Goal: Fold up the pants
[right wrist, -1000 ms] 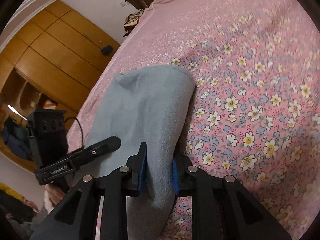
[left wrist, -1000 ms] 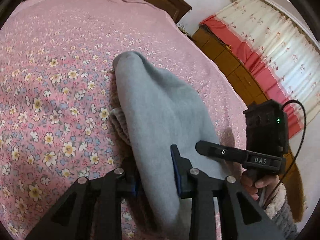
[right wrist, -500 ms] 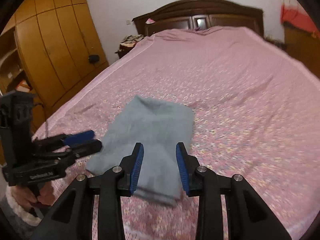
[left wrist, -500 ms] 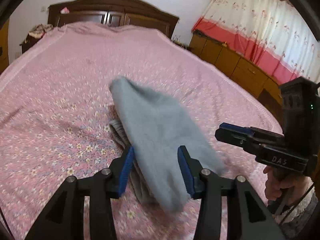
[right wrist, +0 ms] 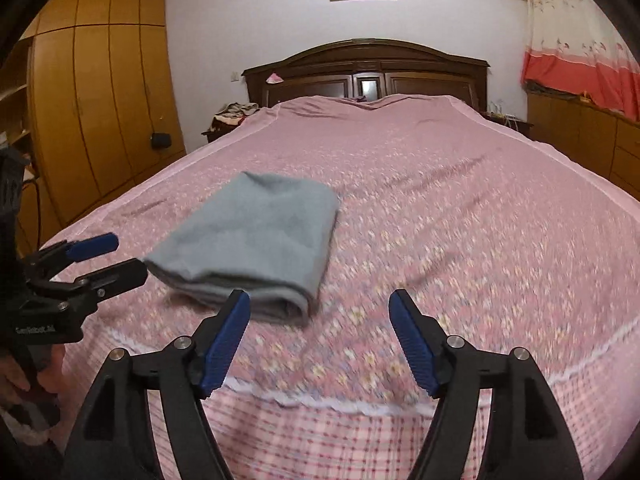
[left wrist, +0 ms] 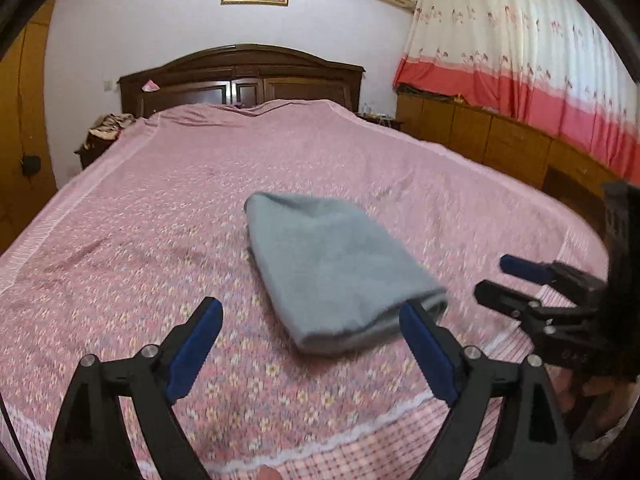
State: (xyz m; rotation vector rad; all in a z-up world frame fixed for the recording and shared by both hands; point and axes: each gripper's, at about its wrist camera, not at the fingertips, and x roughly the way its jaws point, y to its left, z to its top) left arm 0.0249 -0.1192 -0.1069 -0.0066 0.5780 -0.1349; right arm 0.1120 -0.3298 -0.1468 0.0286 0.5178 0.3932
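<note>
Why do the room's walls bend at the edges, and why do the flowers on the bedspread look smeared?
Left wrist view: the fisheye lens bows the curtain and darkens the corners; the grey pants and the bedspread flowers are smeared, which looks like motion blur. Right wrist view: the wardrobe curves likewise, and the near floral print is smeared, while the headboard looks sharper.

My view: folded pants (left wrist: 332, 268) on bedspread (left wrist: 120, 240) near foot edge; headboard (left wrist: 240, 76) behind, cabinets (left wrist: 500, 140) right, wardrobe (right wrist: 96, 112) left.
</note>
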